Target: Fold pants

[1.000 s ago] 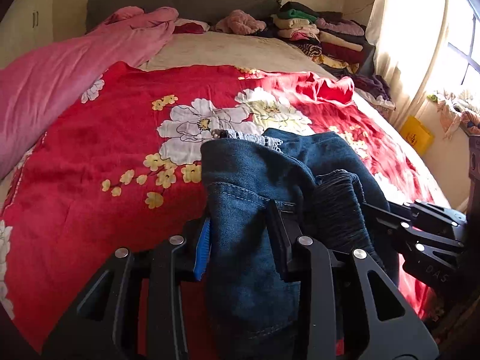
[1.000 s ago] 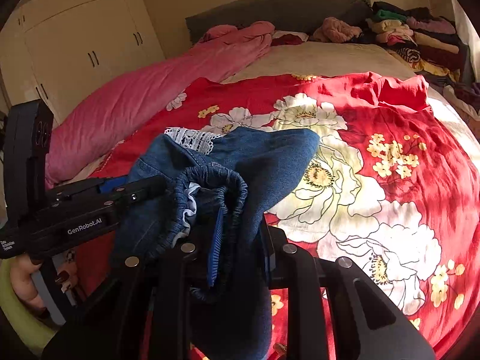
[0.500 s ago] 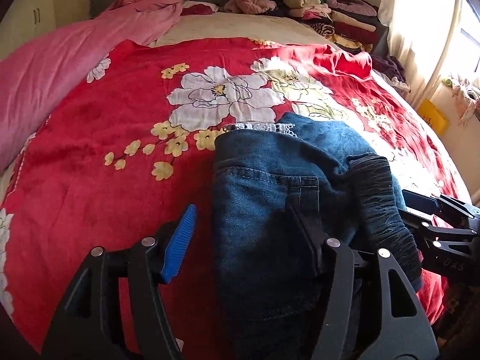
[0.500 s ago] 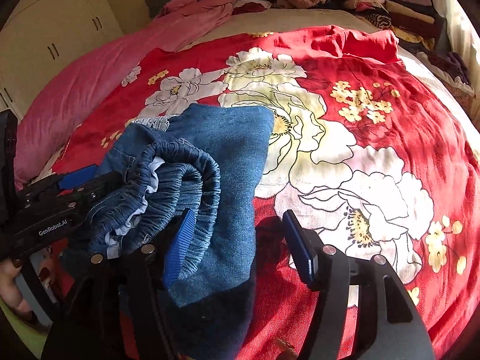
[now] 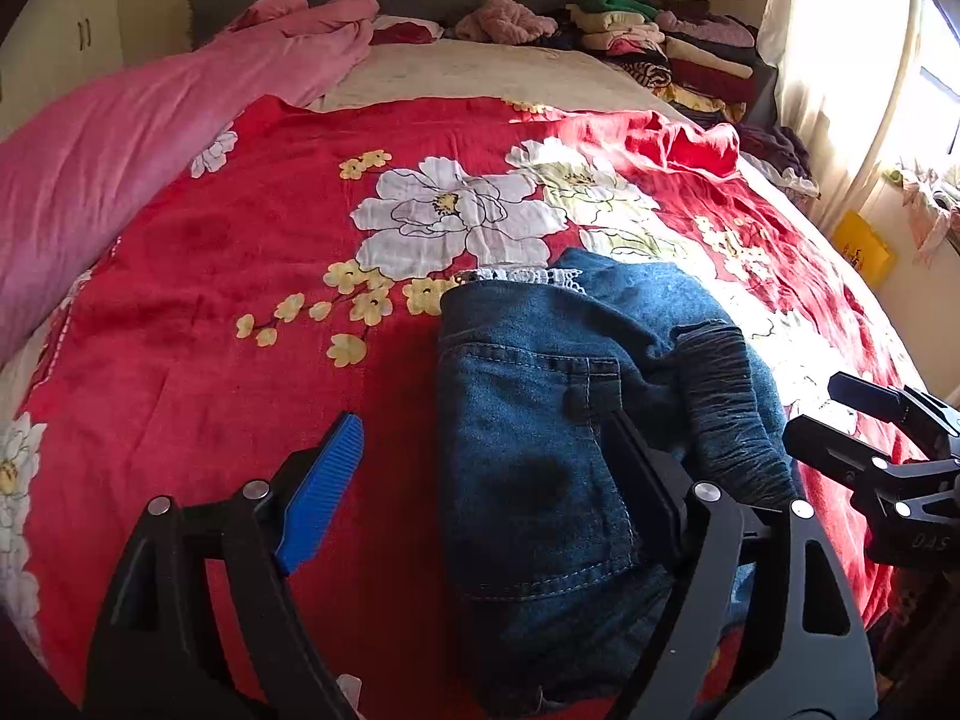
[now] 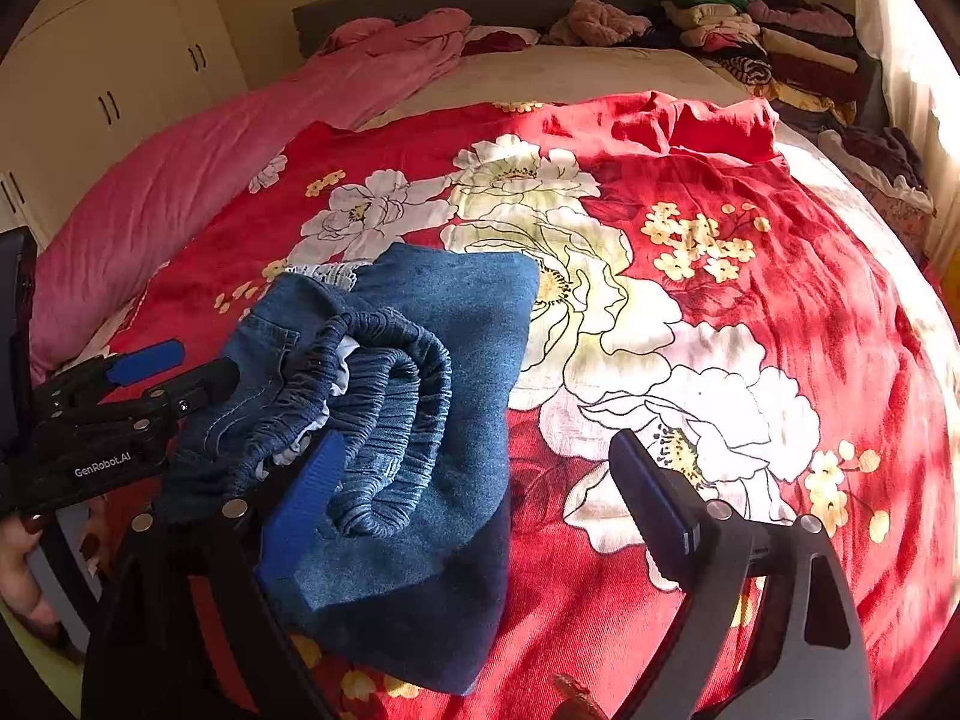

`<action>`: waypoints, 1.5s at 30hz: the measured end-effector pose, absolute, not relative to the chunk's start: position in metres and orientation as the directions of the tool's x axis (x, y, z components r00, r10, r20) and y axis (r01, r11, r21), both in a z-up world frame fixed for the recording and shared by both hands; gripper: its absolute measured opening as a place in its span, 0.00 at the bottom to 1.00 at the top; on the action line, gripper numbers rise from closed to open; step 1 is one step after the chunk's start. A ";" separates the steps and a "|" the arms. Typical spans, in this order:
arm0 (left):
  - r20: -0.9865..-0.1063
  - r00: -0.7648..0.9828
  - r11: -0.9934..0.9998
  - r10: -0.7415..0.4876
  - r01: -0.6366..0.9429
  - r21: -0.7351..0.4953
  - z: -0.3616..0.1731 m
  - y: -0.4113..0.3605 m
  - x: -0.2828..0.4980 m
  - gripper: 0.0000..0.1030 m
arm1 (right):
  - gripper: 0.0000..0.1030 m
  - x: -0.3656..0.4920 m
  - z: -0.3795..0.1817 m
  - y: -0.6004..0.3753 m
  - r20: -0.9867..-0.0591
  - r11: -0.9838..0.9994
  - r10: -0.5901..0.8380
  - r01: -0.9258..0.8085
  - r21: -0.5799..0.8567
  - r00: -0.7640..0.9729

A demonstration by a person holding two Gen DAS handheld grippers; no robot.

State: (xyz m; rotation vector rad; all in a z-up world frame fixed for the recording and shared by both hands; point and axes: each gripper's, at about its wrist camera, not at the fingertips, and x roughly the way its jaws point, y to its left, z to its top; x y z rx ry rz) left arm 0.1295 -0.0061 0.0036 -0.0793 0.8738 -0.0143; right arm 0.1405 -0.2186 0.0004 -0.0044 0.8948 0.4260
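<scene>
The blue denim pants lie folded in a bundle on the red floral bedspread, with the elastic waistband bunched on top and a white lace edge at the far side. My left gripper is open over the near left part of the pants; its right finger rests on the denim. My right gripper is open, its left finger beside the waistband, its right finger above the spread. Each gripper also shows in the other's view, the right one and the left one.
A pink quilt lies along the bed's left side. Piles of folded clothes sit at the headboard's right end. A white wardrobe stands to the left, and a curtain and window to the right.
Both grippers have opened and let go of the pants, which now lie on the bedspread. Both have drawn back a little.
</scene>
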 end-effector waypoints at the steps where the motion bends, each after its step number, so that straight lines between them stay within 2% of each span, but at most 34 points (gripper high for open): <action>1: -0.763 0.645 0.997 -0.039 -0.023 -0.071 0.006 -0.006 0.128 0.77 | 0.86 0.139 0.003 -0.219 -0.754 0.917 0.355 -0.361 0.168 0.552; 6: -0.749 0.662 0.997 -0.023 -0.036 -0.063 0.017 -0.005 0.121 0.88 | 0.87 0.133 0.016 -0.221 -0.738 0.922 0.345 -0.357 0.151 0.579; 7: -0.746 0.665 0.997 -0.022 -0.037 -0.062 0.020 -0.005 0.119 0.89 | 0.89 0.132 0.019 -0.222 -0.734 0.922 0.344 -0.357 0.149 0.585; 8: -0.744 0.668 0.997 -0.020 -0.038 -0.061 0.023 -0.005 0.118 0.91 | 0.96 0.130 0.022 -0.222 -0.727 0.923 0.344 -0.355 0.147 0.595; 28: -0.662 0.749 0.997 -0.036 -0.018 -0.074 0.080 -0.009 0.044 0.91 | 0.96 0.050 0.086 -0.251 -0.592 0.926 0.362 -0.349 0.142 0.720; 33: -0.678 0.733 0.996 -0.057 -0.005 -0.089 0.071 -0.011 0.022 0.91 | 0.96 0.026 0.078 -0.261 -0.596 0.931 0.355 -0.331 0.154 0.720; 45: -0.740 0.670 0.995 -0.061 -0.014 -0.094 0.026 -0.014 -0.002 0.91 | 0.96 0.010 0.039 -0.264 -0.679 0.940 0.317 -0.313 0.134 0.663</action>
